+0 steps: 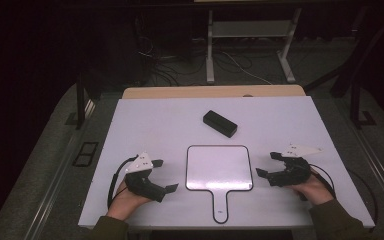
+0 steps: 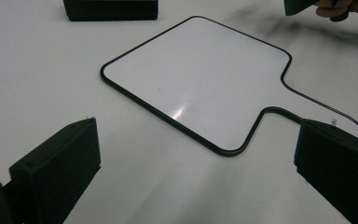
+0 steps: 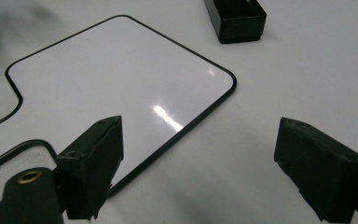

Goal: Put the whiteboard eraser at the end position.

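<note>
White board: paddle-shaped whiteboard [image 1: 219,167] flat at table [image 1: 150,120] centre, handle toward near edge, easy to grab.
Left gripper [image 1: 163,176]: jaws wide, empty, resting just left of board.
Right gripper [image 1: 268,165]: jaws apart, empty, angled at board's right edge, likely approach.
Black box [image 1: 220,123]: far side, apart.

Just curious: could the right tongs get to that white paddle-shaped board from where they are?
Probably yes. The right tongs stand open just beside the board, facing its edge, with bare table between them.
</note>
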